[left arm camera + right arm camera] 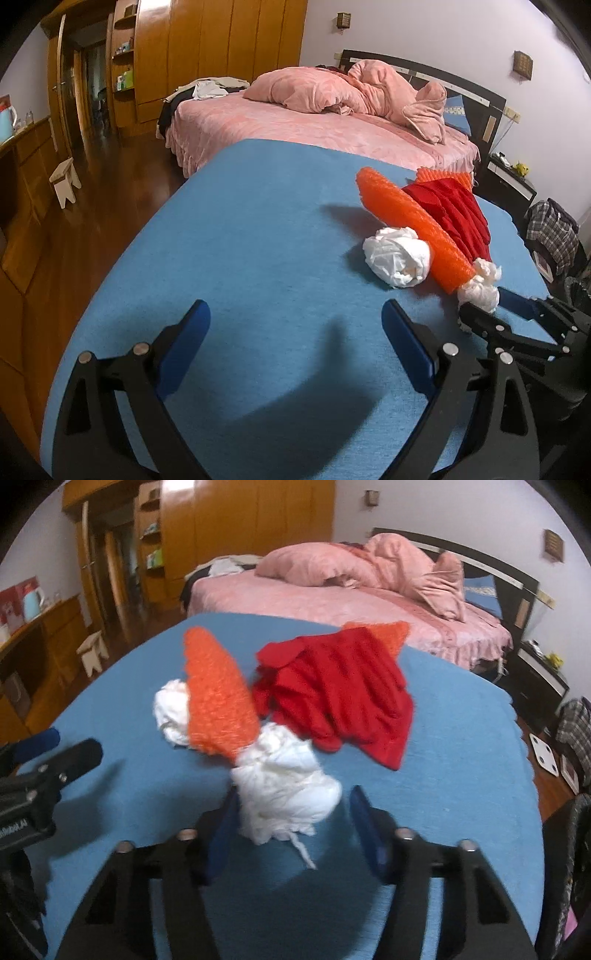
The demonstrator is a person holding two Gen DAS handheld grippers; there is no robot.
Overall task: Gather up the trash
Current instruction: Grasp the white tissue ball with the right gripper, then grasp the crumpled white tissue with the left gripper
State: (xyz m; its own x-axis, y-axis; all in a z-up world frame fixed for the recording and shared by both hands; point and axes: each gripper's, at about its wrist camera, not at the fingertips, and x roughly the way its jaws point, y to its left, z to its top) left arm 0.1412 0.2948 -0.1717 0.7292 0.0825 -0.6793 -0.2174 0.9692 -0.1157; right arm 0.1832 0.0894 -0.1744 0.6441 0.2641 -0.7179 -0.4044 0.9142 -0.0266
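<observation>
On the blue-covered table (240, 229) lie an orange foam net (410, 225) (218, 698) and a red cloth (454, 206) (340, 694). A larger crumpled white paper wad (399, 258) (171, 712) rests against the net's left side. My right gripper (293, 794) (487, 306) is shut on a smaller white paper wad (284, 786) (480, 288) at the net's near end, one pad on each side of it. My left gripper (295, 308) (72, 744) hovers open over bare cloth left of the pile, with nothing between its fingers.
Beyond the table stands a bed with pink bedding (314, 122). A wooden wardrobe (221, 48) fills the back wall and a small white stool (64, 181) stands on the dark floor at left. A dark nightstand (513, 181) and a plaid garment (554, 229) are at right.
</observation>
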